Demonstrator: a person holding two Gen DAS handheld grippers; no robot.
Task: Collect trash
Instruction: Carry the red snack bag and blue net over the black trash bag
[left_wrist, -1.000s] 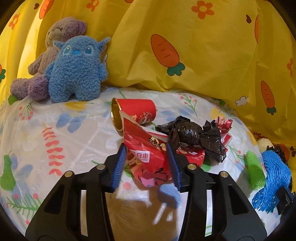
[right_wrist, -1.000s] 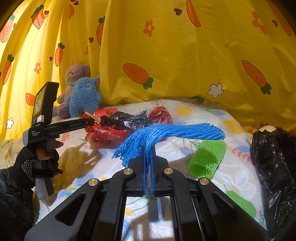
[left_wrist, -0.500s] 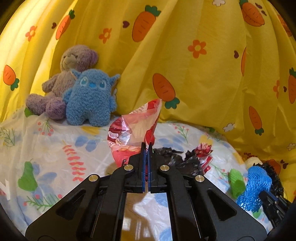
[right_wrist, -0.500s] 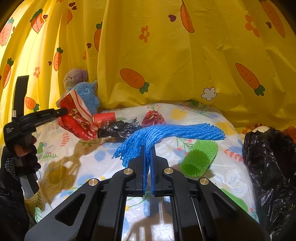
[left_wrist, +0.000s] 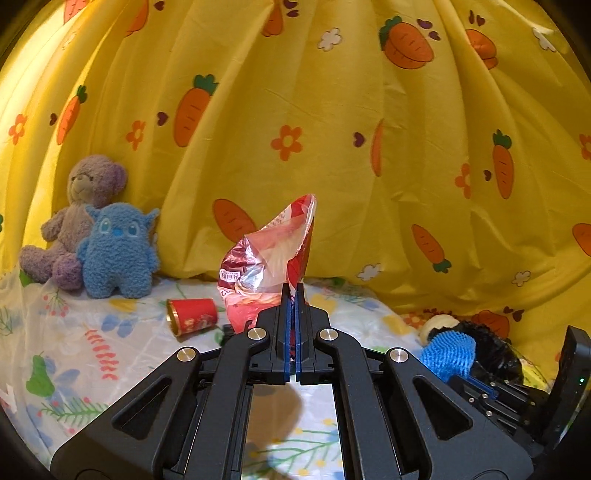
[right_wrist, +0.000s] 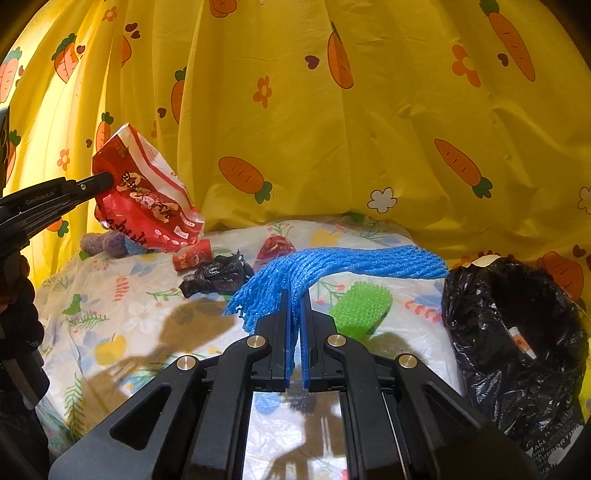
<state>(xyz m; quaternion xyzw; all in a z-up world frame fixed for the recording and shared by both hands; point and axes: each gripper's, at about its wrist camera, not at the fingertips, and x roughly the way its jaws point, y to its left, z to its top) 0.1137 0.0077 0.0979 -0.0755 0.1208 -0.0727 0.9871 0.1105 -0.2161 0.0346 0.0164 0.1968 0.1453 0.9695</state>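
Note:
My left gripper (left_wrist: 293, 291) is shut on a red snack bag (left_wrist: 269, 258) and holds it up in the air; from the right wrist view the left gripper (right_wrist: 105, 180) holds the bag (right_wrist: 147, 206) well above the table. My right gripper (right_wrist: 294, 297) is shut on a blue foam net (right_wrist: 340, 266), lifted just left of the open black trash bag (right_wrist: 513, 325). A red paper cup (left_wrist: 192, 316), a crumpled black plastic bag (right_wrist: 218, 275), a red wrapper (right_wrist: 275, 247) and a green foam net (right_wrist: 360, 304) lie on the table.
The table has a flowered plastic cover (right_wrist: 122, 332). A purple bear (left_wrist: 79, 218) and a blue plush (left_wrist: 116, 251) sit at the back left. A yellow carrot-print curtain (left_wrist: 332, 147) hangs behind the table.
My left gripper closed on the red snack bag and lifted it high off the table. My right gripper kept hold of the blue net and moved closer to the black trash bag.

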